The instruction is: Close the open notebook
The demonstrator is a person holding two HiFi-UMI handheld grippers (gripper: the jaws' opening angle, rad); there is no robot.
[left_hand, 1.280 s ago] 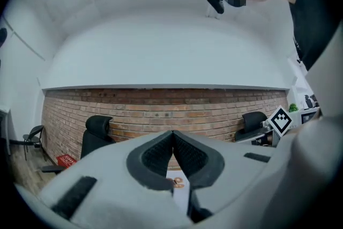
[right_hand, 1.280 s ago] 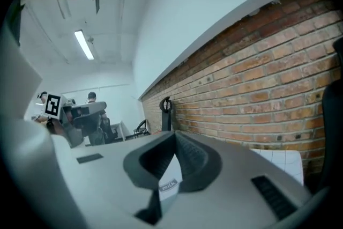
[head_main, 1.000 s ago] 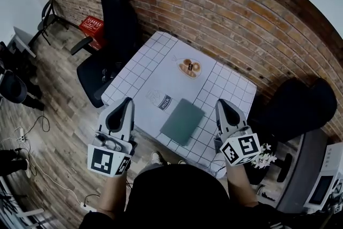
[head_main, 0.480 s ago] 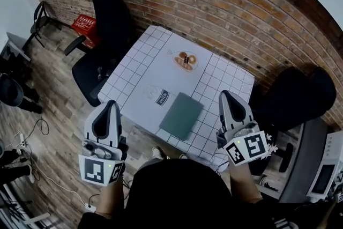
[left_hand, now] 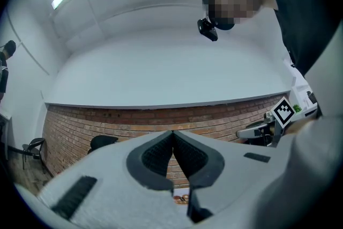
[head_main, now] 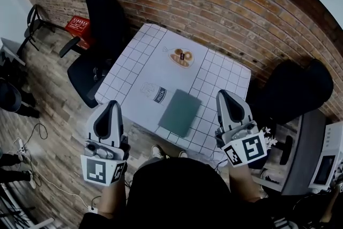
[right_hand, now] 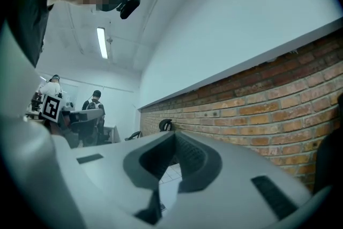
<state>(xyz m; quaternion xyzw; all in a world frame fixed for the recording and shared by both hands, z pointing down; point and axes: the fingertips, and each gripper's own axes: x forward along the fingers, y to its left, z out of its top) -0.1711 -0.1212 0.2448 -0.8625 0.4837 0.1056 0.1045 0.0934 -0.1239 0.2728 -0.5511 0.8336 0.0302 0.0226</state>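
The dark green notebook [head_main: 179, 112] lies closed and flat on the white gridded table [head_main: 134, 67], near its front edge. My left gripper [head_main: 113, 104] hangs in the air off the table's front left side, a good way from the notebook. Its jaws are pressed together with nothing between them, as the left gripper view [left_hand: 172, 134] also shows. My right gripper [head_main: 225, 95] is raised over the table's front right corner, to the right of the notebook. It too is shut and empty in the right gripper view [right_hand: 174, 134]. Neither gripper touches the notebook.
A plate of pastries [head_main: 181, 56] sits at the table's far side, and a milk label [head_main: 159, 96] lies left of the notebook. A black office chair [head_main: 96, 69] stands at the left and a dark seat [head_main: 292, 88] at the right. A brick wall [head_main: 214, 2] runs behind the table.
My left gripper has drawn back from the table's front edge toward the person. The right gripper has risen a little. The notebook has stayed closed and still.
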